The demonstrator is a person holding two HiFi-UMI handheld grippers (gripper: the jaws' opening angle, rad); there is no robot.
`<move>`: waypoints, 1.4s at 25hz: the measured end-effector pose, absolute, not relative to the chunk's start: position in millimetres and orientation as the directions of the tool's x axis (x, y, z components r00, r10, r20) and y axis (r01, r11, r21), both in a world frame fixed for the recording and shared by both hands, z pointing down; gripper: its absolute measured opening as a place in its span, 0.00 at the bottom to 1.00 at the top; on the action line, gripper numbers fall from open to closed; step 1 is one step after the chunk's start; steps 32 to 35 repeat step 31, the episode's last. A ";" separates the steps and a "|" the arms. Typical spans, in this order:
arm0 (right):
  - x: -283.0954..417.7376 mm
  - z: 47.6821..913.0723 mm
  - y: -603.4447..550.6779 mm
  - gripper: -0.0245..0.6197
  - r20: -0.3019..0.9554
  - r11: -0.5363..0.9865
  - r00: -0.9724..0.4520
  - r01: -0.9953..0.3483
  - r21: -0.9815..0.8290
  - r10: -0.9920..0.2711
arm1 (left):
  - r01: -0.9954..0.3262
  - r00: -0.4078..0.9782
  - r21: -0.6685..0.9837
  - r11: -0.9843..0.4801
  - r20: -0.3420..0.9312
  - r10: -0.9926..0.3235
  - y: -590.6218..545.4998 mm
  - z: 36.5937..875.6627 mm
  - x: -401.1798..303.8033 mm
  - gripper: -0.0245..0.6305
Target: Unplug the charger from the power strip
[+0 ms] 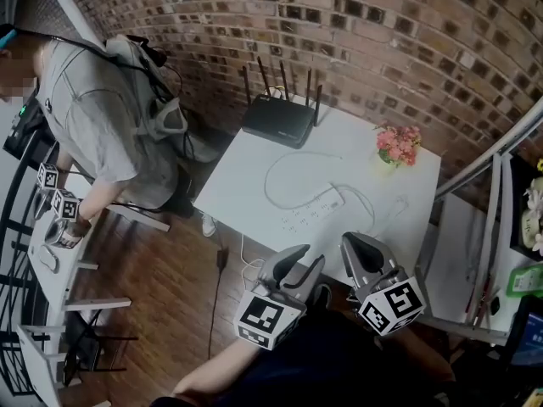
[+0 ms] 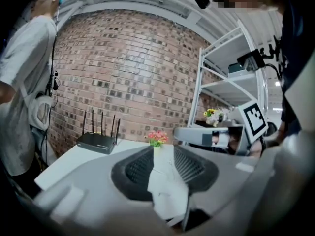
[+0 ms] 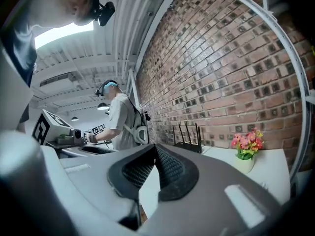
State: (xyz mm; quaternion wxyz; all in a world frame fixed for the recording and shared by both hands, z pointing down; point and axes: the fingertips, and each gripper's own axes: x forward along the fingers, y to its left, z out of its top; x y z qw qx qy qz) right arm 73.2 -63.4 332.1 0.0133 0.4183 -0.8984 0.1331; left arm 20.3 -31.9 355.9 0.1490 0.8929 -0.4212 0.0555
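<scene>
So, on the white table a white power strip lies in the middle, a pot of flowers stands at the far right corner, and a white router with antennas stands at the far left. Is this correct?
Not quite: the router is black, not white, as the head view shows. The rest holds: the white power strip lies in the middle of the white table, and the pot of flowers stands at its far right corner.

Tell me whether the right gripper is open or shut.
Shut. The right gripper has its jaw tips touching, with nothing between them.
</scene>
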 end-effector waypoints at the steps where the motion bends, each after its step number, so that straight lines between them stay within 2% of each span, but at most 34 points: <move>1: 73.9 332.8 -62.5 0.06 0.136 0.615 -0.649 -0.756 -0.223 -0.749 | -0.769 0.639 0.218 -0.601 0.224 -0.736 -31.4 356.0 21.1 0.23; 19: 75.3 343.2 -49.9 0.06 0.153 0.613 -0.645 -0.761 -0.211 -0.748 | -0.755 0.654 0.276 -0.595 0.248 -0.715 -19.1 361.9 27.9 0.23; 35: 78.7 347.8 -47.1 0.06 0.162 0.598 -0.635 -0.769 -0.227 -0.755 | -0.764 0.645 0.224 -0.605 0.242 -0.725 -17.0 366.6 24.1 0.23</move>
